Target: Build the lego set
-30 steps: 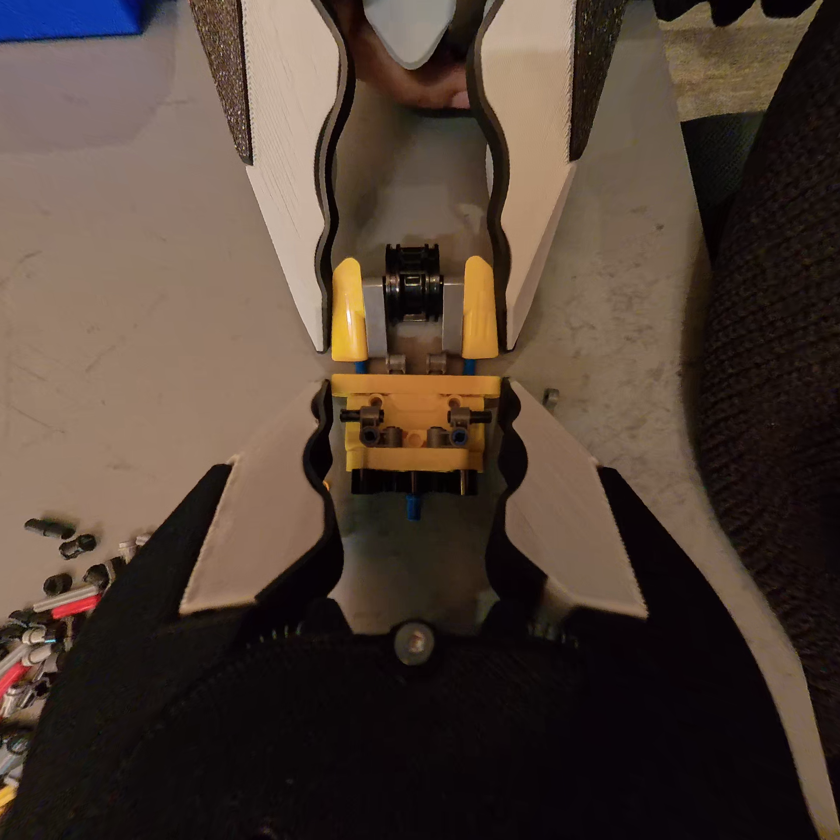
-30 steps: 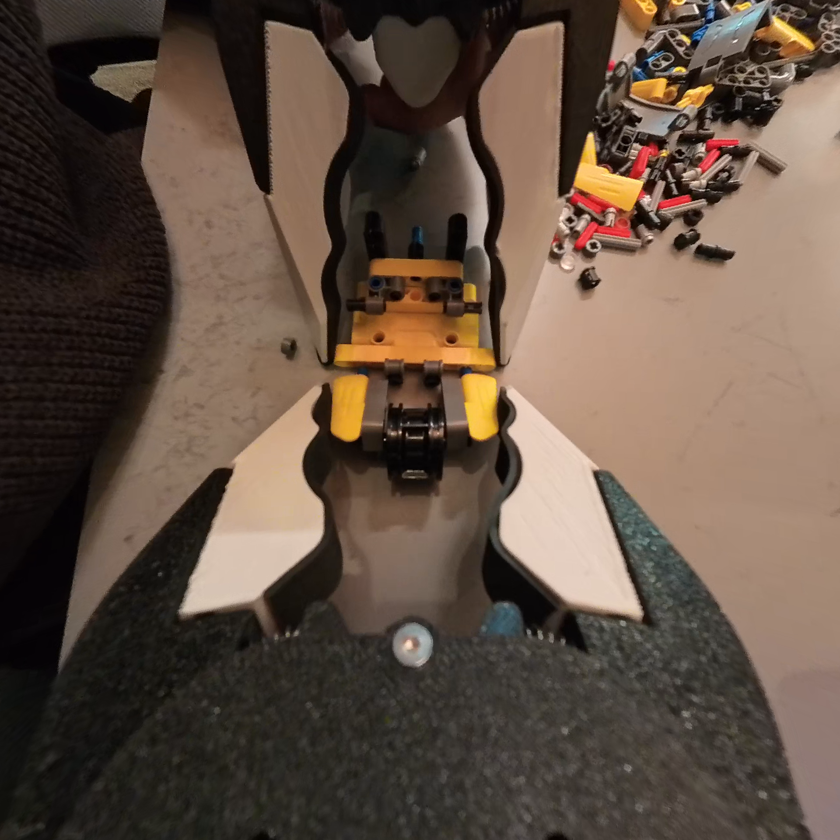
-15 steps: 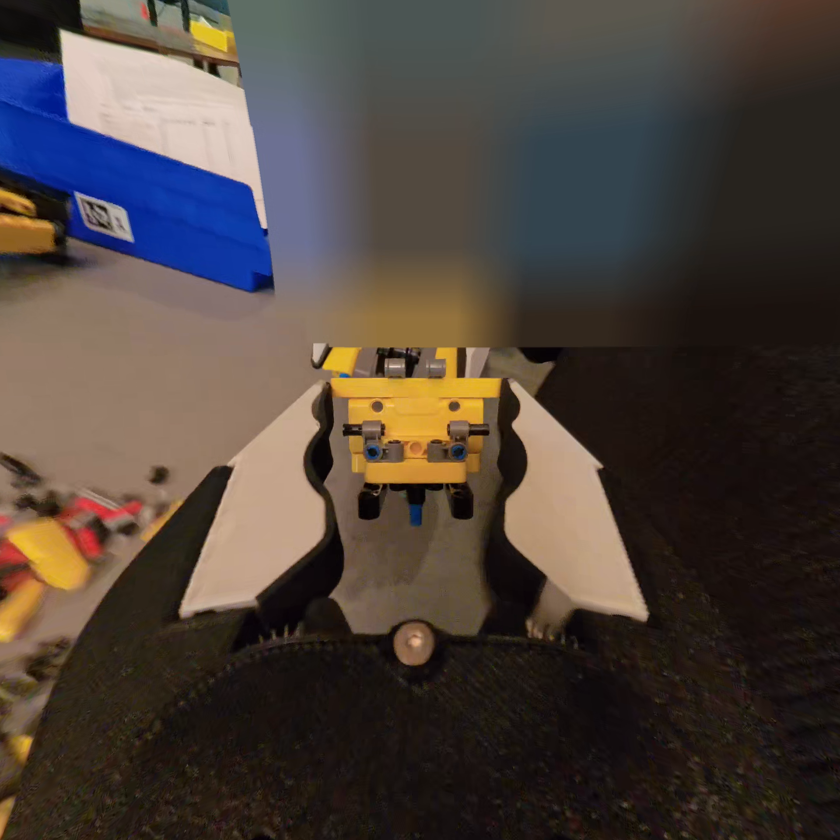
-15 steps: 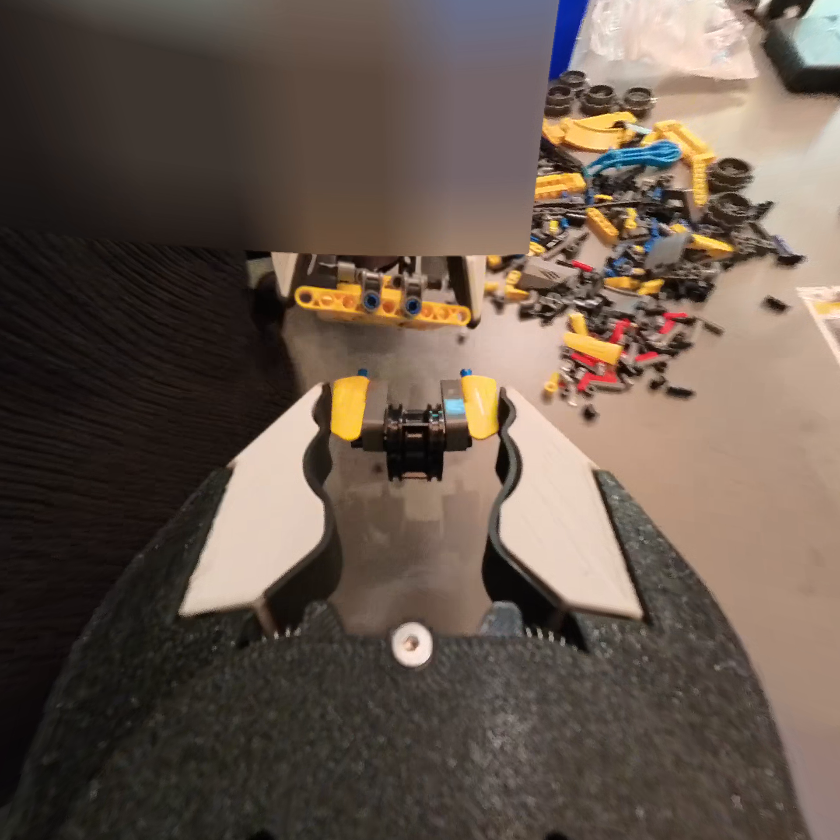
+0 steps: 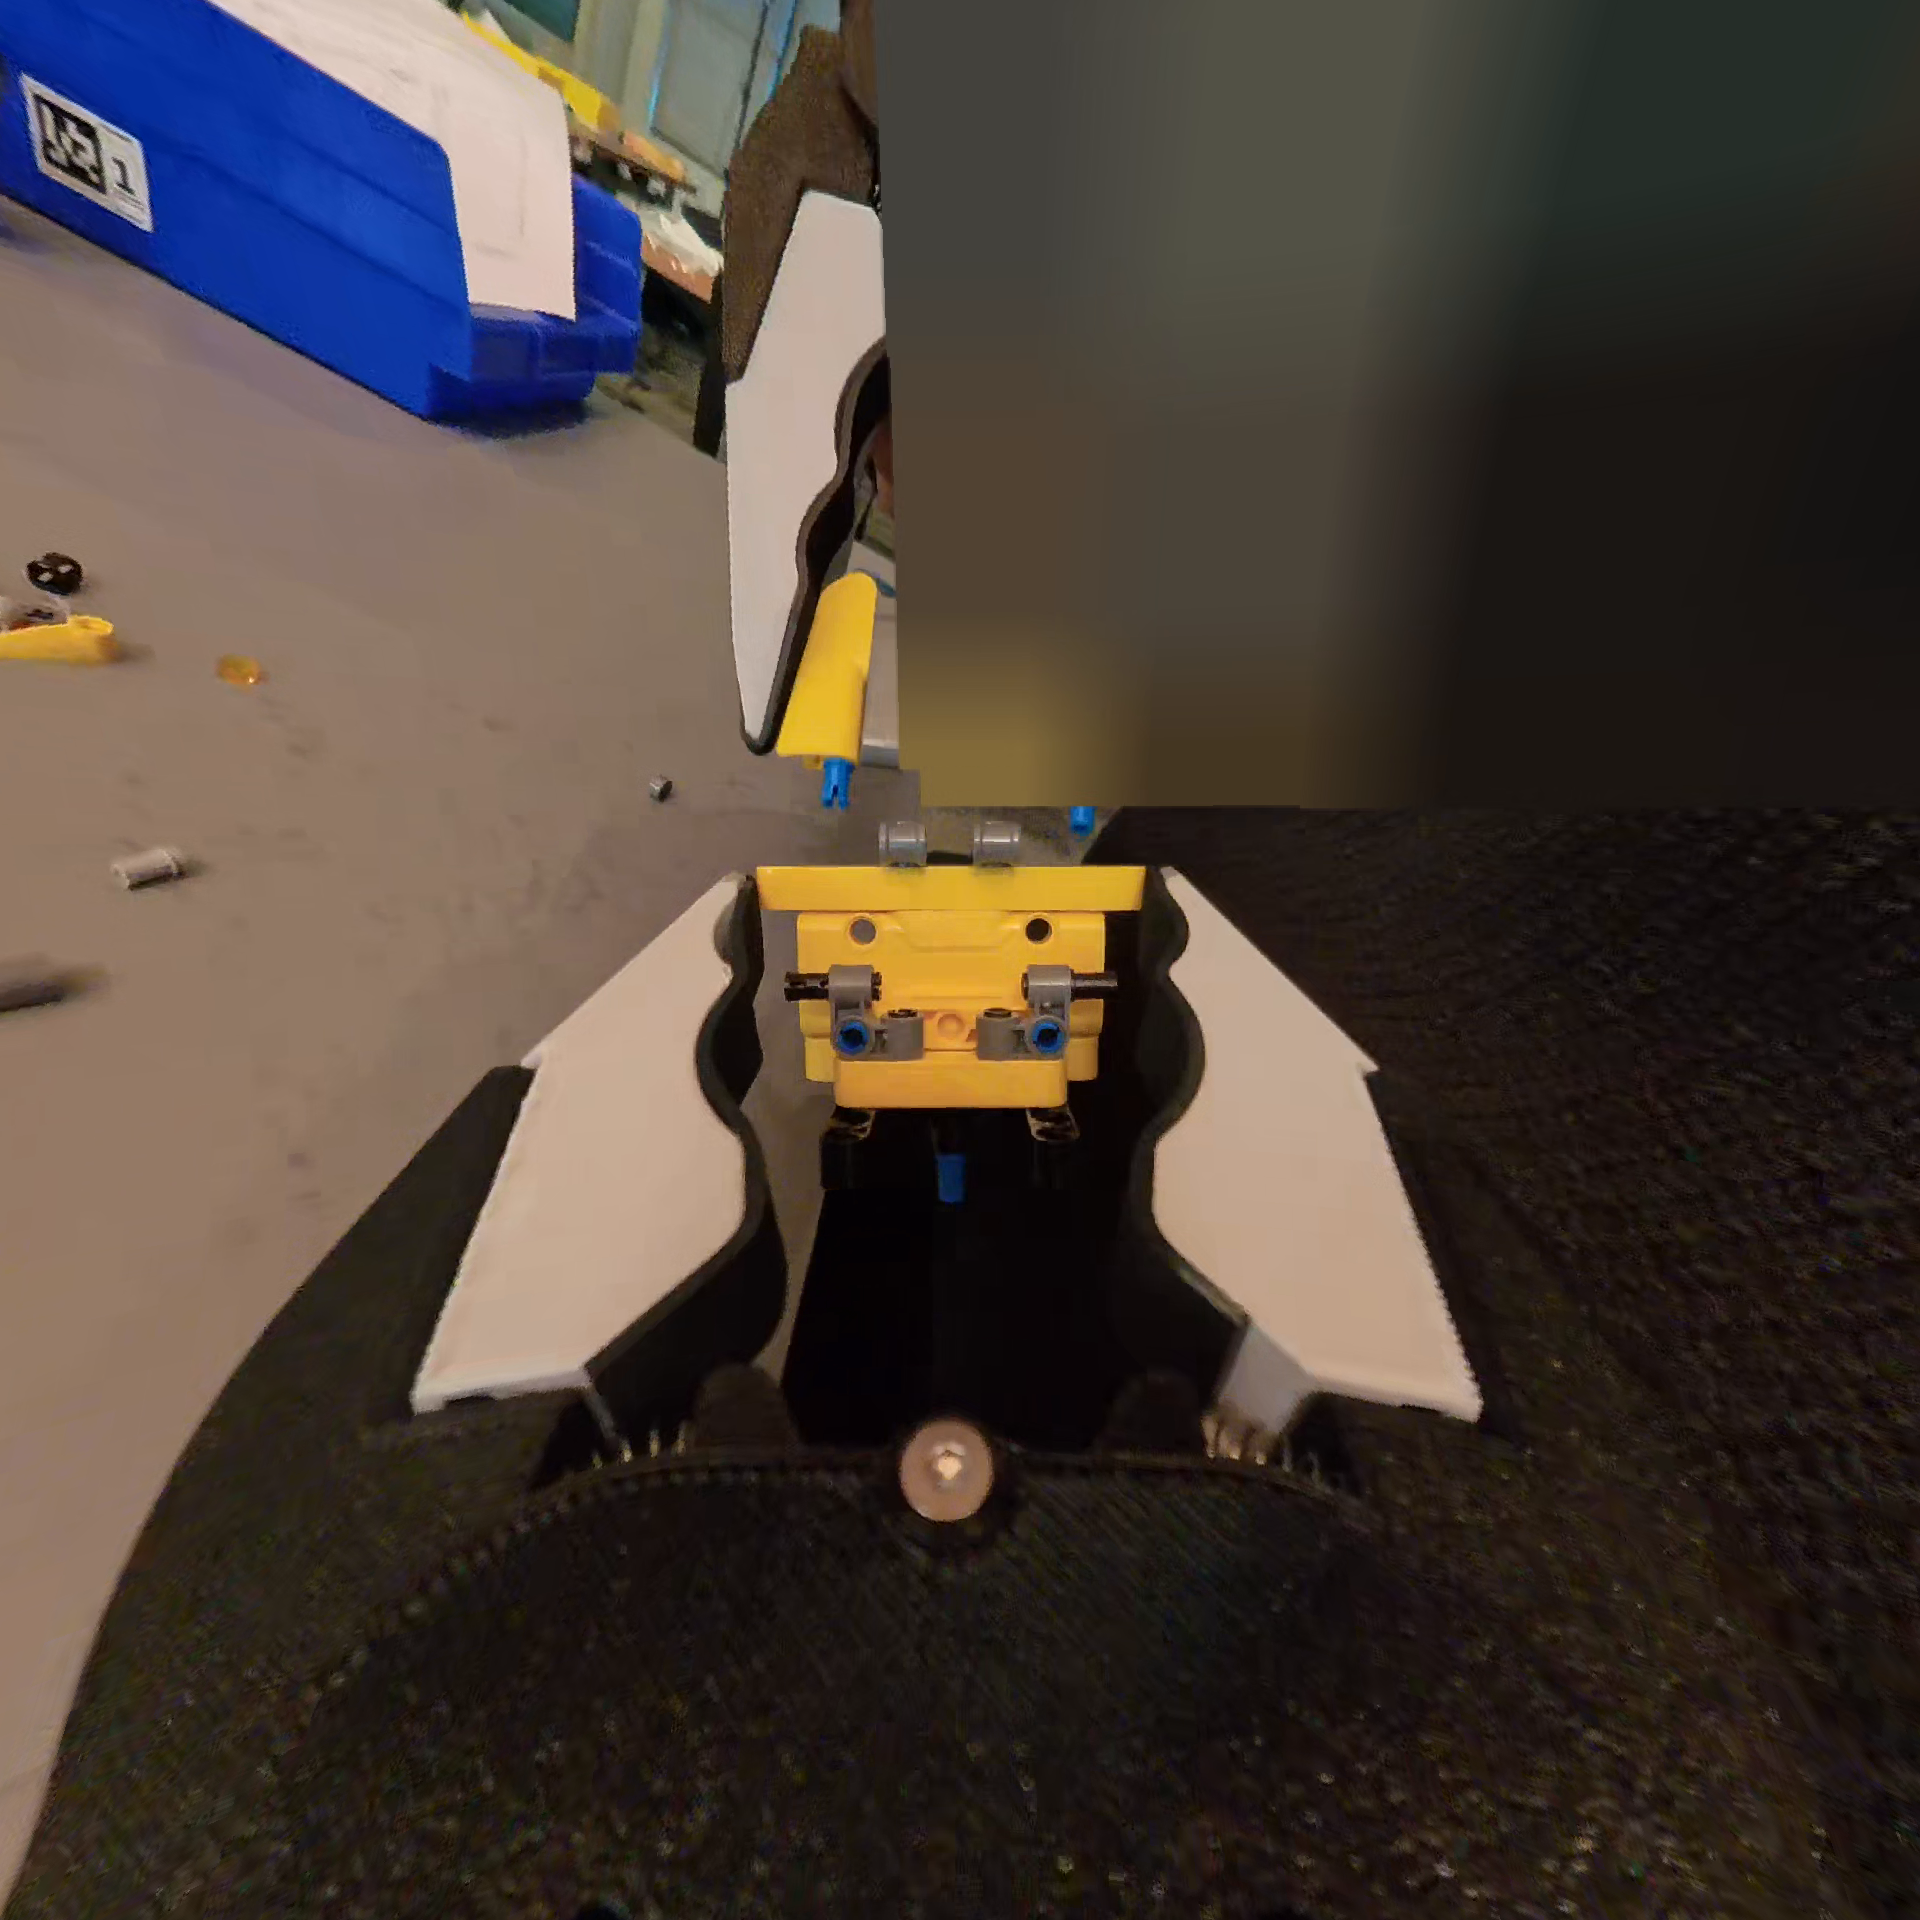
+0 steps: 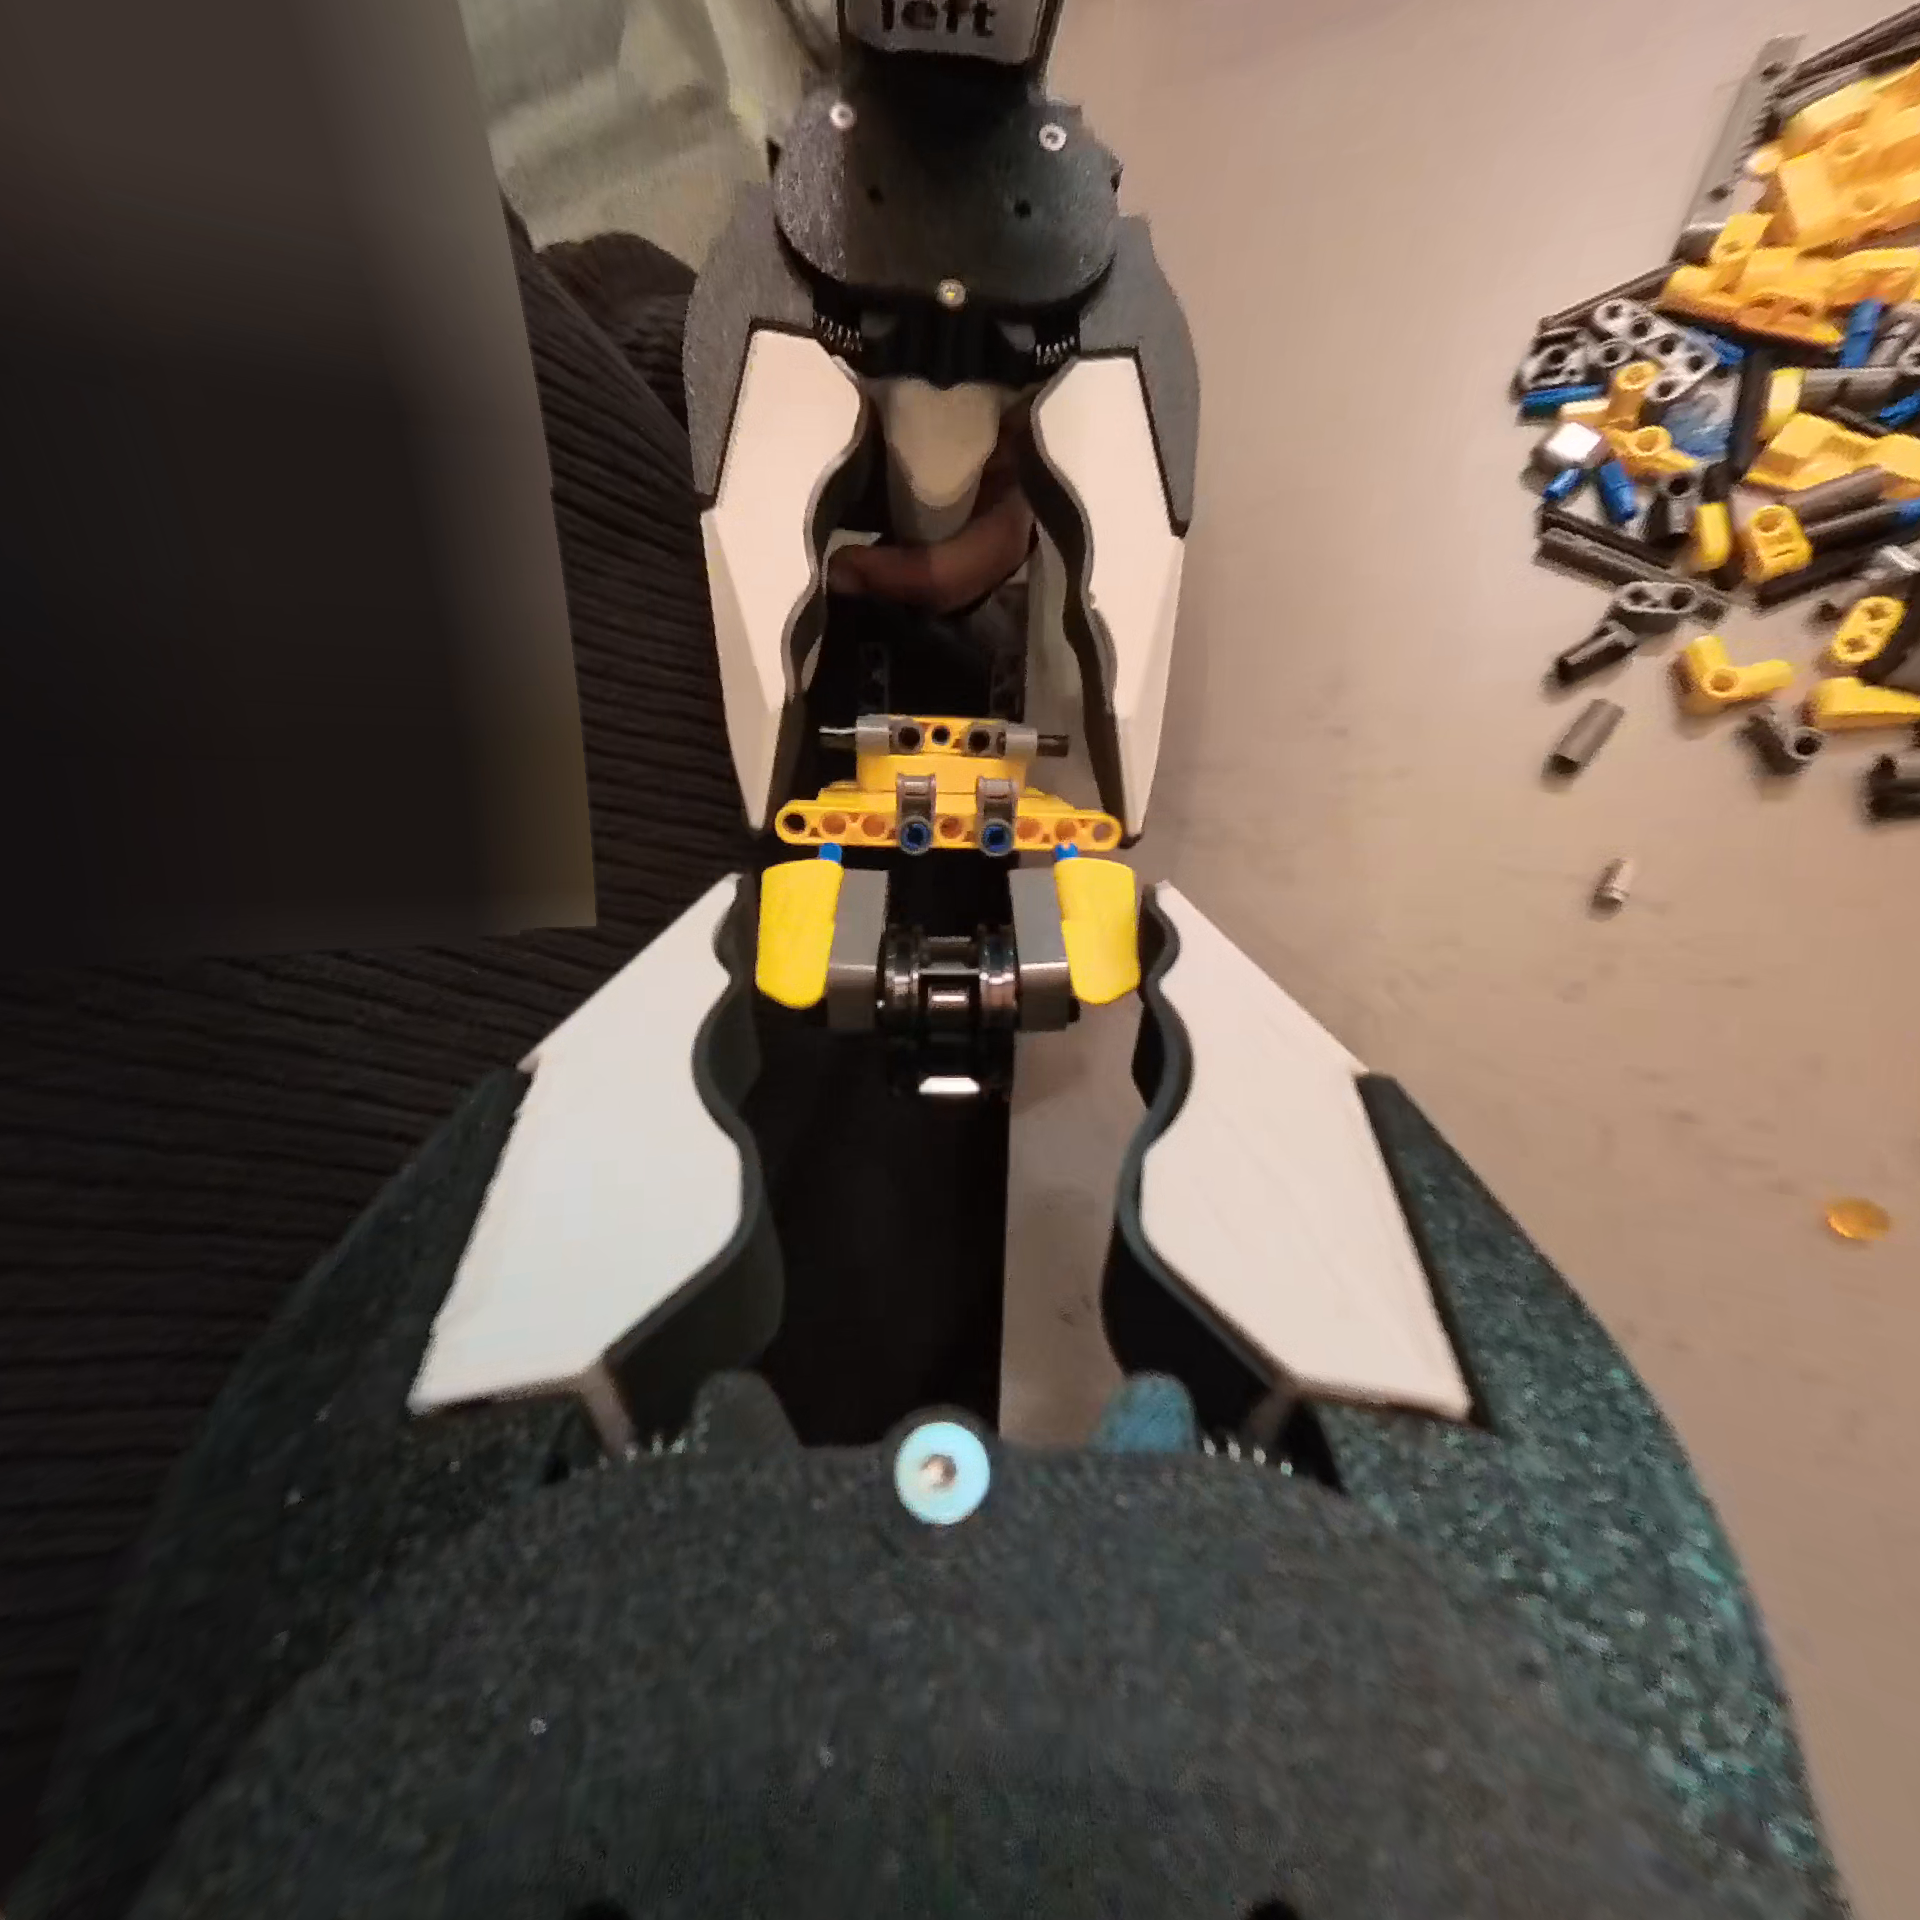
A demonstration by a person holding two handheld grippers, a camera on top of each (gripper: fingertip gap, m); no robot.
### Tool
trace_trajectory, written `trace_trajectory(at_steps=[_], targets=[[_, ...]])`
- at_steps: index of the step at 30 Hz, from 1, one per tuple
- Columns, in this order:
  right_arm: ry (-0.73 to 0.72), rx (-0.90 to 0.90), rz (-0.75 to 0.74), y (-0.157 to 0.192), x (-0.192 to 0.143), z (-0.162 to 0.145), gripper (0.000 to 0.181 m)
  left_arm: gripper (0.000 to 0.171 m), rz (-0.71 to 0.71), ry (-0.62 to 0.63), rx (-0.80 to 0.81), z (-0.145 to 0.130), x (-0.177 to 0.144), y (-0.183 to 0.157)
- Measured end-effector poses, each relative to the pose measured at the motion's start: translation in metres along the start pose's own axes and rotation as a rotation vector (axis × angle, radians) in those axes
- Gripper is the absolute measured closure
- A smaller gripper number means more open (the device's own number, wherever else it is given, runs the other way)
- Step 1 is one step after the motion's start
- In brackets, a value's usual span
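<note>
Grey surface (image 5: 312, 935) under everything, held pieces are above it, landmark = yellow block assembly

Blue bin (image 5: 312, 239) far behind and left of the yellow block assembly in the left wrist view, white paper sheet (image 5: 488, 156) lying over its top, black-and-white marker sticker (image 5: 88, 156) on its side

Dark knitted sleeve (image 6: 156, 1195) of the person, left of the assembly in the right wrist view

Pile of loose building pieces (image 6: 1766, 416), yellow, grey, black, blue, well apart to the right of the assembly in the right wrist view

Left gripper (image 5: 948, 966) closed on the yellow block assembly (image 5: 948, 997), both fingers pressing its sides; assembly has a yellow holed beam across the front, grey connectors, blue pins, black parts hanging at the rear. Same gripper (image 6: 940, 790) seen head-on in the right wrist view, assembly (image 6: 945, 810) at its tips

Right gripper (image 6: 943, 935) closed on the wheel piece (image 6: 943, 956): two yellow curved panels, grey side blocks, black wheel in the middle, blue pins pointing at the assembly. Wheel piece is just in front of the assembly's beam, near; contact cannot be told

In the left wrist view only one finger (image 5: 790, 468) of the right gripper and one yellow panel (image 5: 831, 665) show, rest hidden

Small bits left of the assembly in the left wrist view: grey sleeve (image 5: 151, 865), amber round stud (image 5: 239, 670), tiny grey bit (image 5: 660, 788)
</note>
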State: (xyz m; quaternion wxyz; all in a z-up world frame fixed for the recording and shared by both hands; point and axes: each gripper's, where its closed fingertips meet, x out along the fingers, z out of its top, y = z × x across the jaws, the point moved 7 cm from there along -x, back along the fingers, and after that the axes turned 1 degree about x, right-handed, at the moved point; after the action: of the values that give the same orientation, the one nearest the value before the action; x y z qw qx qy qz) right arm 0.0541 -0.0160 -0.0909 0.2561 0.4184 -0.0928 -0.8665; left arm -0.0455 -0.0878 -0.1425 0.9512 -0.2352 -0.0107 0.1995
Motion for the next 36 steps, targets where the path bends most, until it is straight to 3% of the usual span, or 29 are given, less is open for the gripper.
trace_trajectory(at_steps=[6,22,26,36], targets=[[0.134,0.0,0.048,-0.015,0.008,0.015,0.109,0.102,0.077,0.003,0.072,0.007,-0.008,0.001],[0.176,-0.038,0.197,-0.057,0.004,0.026,0.11,0.102,0.135,0.07,-0.03,0.019,0.002,0.031],[0.147,-0.013,0.224,-0.064,0.005,0.023,0.11,0.103,0.13,0.046,-0.087,0.019,0.0,0.037],[0.043,0.027,0.276,-0.075,0.013,0.002,0.109,0.103,0.155,0.133,-0.138,0.011,0.007,0.044]])
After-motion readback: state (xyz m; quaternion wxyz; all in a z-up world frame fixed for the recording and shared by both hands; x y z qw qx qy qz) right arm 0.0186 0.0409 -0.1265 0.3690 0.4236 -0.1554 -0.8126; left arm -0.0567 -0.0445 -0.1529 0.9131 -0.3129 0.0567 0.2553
